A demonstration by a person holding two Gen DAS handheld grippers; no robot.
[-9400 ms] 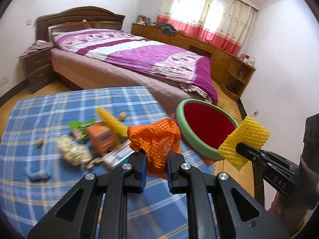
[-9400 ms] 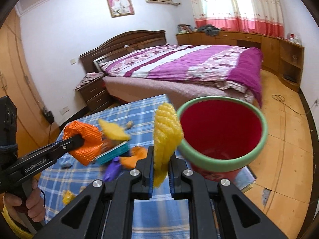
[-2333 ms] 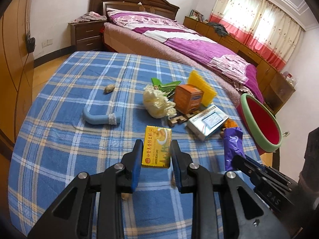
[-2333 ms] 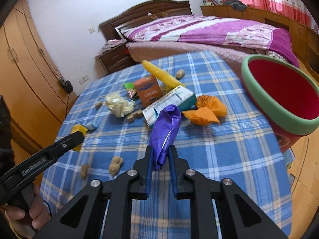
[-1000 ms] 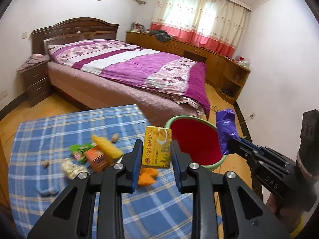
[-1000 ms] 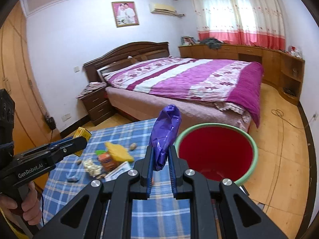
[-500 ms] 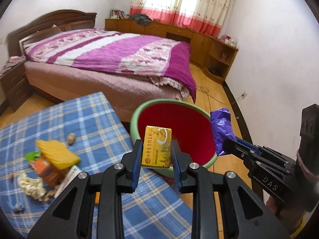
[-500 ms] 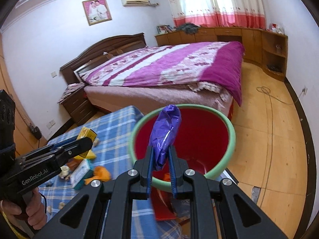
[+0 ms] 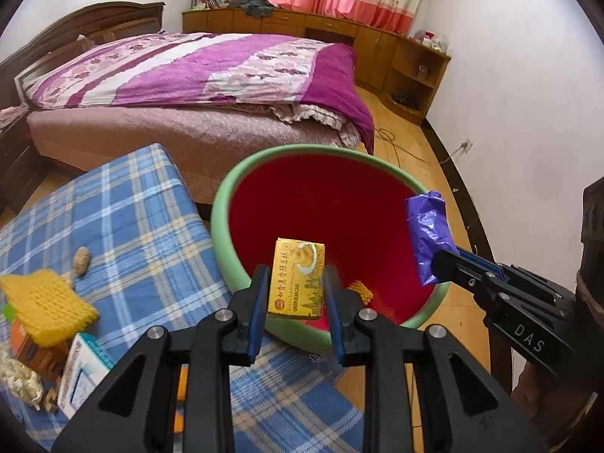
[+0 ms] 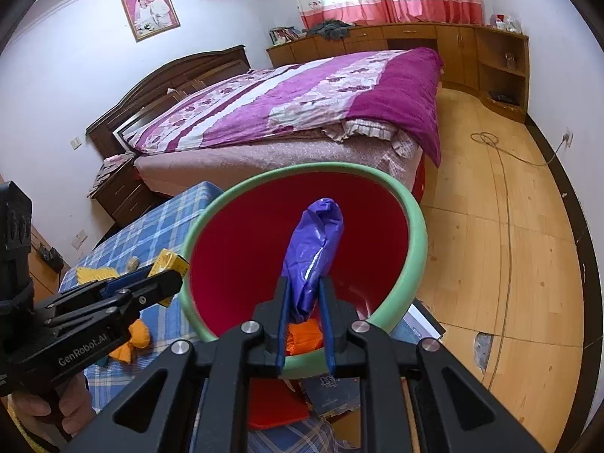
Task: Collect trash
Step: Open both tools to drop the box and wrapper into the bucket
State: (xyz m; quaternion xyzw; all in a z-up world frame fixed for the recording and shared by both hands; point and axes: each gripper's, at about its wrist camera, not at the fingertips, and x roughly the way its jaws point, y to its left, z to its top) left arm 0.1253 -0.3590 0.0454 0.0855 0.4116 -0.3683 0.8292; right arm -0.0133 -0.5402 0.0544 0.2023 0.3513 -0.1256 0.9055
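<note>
A red bin with a green rim (image 9: 222, 204) stands beside the table, seen from above in both views. My left gripper (image 9: 296, 275) is shut on a small yellow box (image 9: 298, 283) and hangs over the bin's near side. At the right edge, my right gripper (image 9: 434, 260) is shut on a crumpled purple wrapper (image 9: 428, 226) above the bin rim. In the right wrist view the purple wrapper (image 10: 315, 241) sticks up from my right gripper (image 10: 304, 294) over the bin's rim (image 10: 415, 226), with the left gripper (image 10: 170, 275) and yellow box (image 10: 168, 258) at its left edge. Orange netting (image 10: 302, 334) lies inside the bin.
The blue plaid table (image 9: 143, 204) carries a yellow foam net (image 9: 45, 305), an orange box (image 9: 26, 343), a white and teal box (image 9: 81, 370), a peanut (image 9: 81, 260) and crumpled paper (image 9: 15, 381). A bed (image 9: 188, 75) stands behind. Books (image 10: 328, 389) lie under the bin.
Both grippers have swung from above the table over to the bin and sunk toward it, still gripping the yellow box and the purple wrapper. The bin now fills the middle of both views.
</note>
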